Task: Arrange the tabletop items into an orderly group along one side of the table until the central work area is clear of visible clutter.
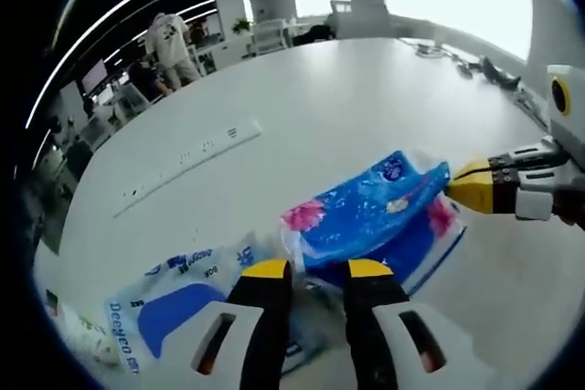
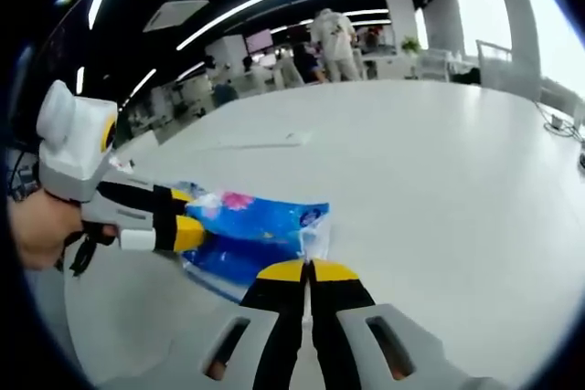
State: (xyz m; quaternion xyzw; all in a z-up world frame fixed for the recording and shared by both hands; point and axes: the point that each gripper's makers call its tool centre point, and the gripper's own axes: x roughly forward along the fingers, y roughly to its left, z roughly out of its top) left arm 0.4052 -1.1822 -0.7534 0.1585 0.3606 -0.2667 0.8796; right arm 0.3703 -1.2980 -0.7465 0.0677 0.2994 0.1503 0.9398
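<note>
A blue tissue pack (image 1: pixel 375 216) with pink flowers lies stretched between both grippers over the white table (image 1: pixel 366 98). In the left gripper view my left gripper (image 1: pixel 318 269) has its jaws around the pack's near end, pressing on it. My right gripper (image 1: pixel 471 186) comes in from the right, pinching the pack's far corner. In the right gripper view my right gripper (image 2: pixel 309 271) is shut on the clear plastic corner of the blue tissue pack (image 2: pixel 256 221), and the left gripper (image 2: pixel 186 216) grips the opposite end, held by a hand (image 2: pixel 37 226).
A white and blue Deeyeo tissue pack (image 1: pixel 174 303) lies at the lower left near the table edge. A flush power strip (image 1: pixel 187 157) runs across the table. Cables (image 1: pixel 457 57) lie at the far side. A person (image 1: pixel 174 38) stands beyond, among desks.
</note>
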